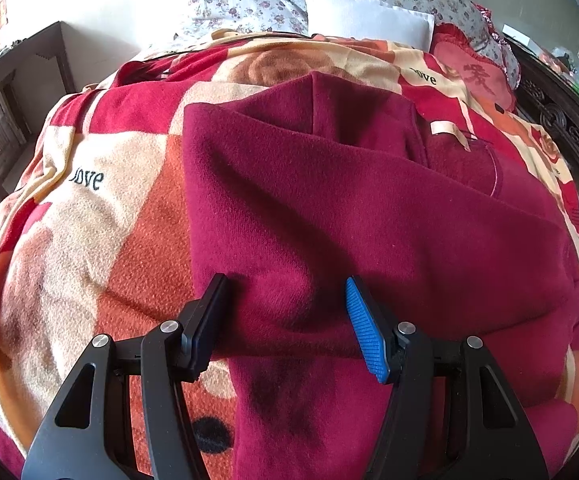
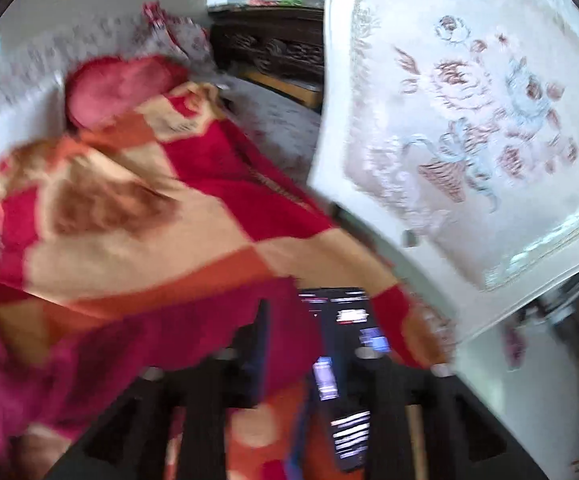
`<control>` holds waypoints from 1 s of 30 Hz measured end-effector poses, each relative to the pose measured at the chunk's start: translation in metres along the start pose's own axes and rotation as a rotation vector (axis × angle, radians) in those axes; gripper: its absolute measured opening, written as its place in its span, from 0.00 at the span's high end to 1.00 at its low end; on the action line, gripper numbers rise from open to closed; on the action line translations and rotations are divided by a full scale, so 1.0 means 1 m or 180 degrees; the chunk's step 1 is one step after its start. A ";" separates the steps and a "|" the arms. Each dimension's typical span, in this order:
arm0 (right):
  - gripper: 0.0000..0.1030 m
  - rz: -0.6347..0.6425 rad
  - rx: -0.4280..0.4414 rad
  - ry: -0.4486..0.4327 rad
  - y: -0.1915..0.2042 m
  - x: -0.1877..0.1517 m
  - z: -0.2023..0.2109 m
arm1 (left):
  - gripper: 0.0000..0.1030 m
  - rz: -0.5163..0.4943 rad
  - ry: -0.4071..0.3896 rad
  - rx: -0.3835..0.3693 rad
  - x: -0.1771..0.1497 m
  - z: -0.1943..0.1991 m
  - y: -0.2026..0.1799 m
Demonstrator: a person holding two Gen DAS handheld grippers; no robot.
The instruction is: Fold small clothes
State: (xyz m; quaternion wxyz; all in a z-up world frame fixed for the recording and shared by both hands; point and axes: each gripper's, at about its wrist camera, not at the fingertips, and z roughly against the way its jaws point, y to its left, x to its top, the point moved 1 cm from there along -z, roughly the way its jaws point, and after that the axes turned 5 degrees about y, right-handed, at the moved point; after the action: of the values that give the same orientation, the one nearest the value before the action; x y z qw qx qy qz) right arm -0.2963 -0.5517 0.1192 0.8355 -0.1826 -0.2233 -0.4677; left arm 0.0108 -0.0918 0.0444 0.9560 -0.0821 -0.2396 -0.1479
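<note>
Item: maroon fleece garment (image 1: 329,200), lying partly folded on the checked red, orange and cream blanket (image 1: 89,220) covering the bed, its near edge running between your left fingers. Your left hand-held gripper (image 1: 285,320) is hovering over that edge, jaws standing wide apart and gripping nothing. Your right hand-held gripper (image 2: 289,356) is showing only as a motion-blurred dark shape; you cannot tell how far it is parted or whether it is gripping the garment's edge (image 2: 89,360). Just beside it: a phone (image 2: 341,380), screen lit, lying on the blanket. Behind: white pillow (image 1: 369,16), floral bedding (image 1: 241,4), embroidered chair back (image 2: 469,120).
</note>
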 end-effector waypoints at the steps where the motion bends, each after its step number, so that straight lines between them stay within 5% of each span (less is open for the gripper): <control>1: 0.43 -0.0049 0.0206 0.0000 0.004 0.001 0.000 | 0.42 -0.0002 0.0003 0.0001 0.000 0.000 0.000; 2: 0.29 -0.0113 0.0566 0.0062 0.012 0.001 -0.001 | 0.42 -0.0011 0.0006 0.0005 0.000 0.000 0.000; 5: 0.28 -0.0294 0.1067 0.0489 0.038 0.002 -0.026 | 0.42 -0.0018 0.0010 0.0006 0.000 0.001 0.000; 12: 0.28 -0.0430 0.0511 0.1086 0.068 0.014 -0.089 | 0.42 -0.0063 0.0015 -0.0006 0.001 0.001 0.001; 17: 0.30 -0.0492 0.0446 0.1125 0.057 0.010 -0.105 | 0.42 -0.0032 0.0008 -0.0031 0.001 0.001 0.002; 19: 0.45 -0.0427 0.0419 0.1081 0.058 0.011 -0.103 | 0.42 -0.0028 0.0003 -0.0038 0.000 0.001 0.003; 21: 0.77 -0.0335 0.0485 0.1030 0.057 0.012 -0.099 | 0.42 -0.0025 0.0005 -0.0041 0.000 0.001 0.003; 23: 0.88 -0.0311 0.0540 0.1004 0.054 0.010 -0.096 | 0.42 -0.0016 0.0010 -0.0047 0.000 0.002 0.004; 30: 0.94 -0.0170 0.1059 0.0382 0.060 0.017 -0.023 | 0.42 0.0029 -0.0004 -0.0058 0.001 0.008 0.008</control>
State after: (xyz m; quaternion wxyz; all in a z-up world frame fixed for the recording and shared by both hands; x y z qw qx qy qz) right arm -0.2318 -0.5450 0.1037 0.8533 -0.0077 -0.2522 -0.4564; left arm 0.0106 -0.0821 0.0510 0.9557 -0.0921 -0.2385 -0.1456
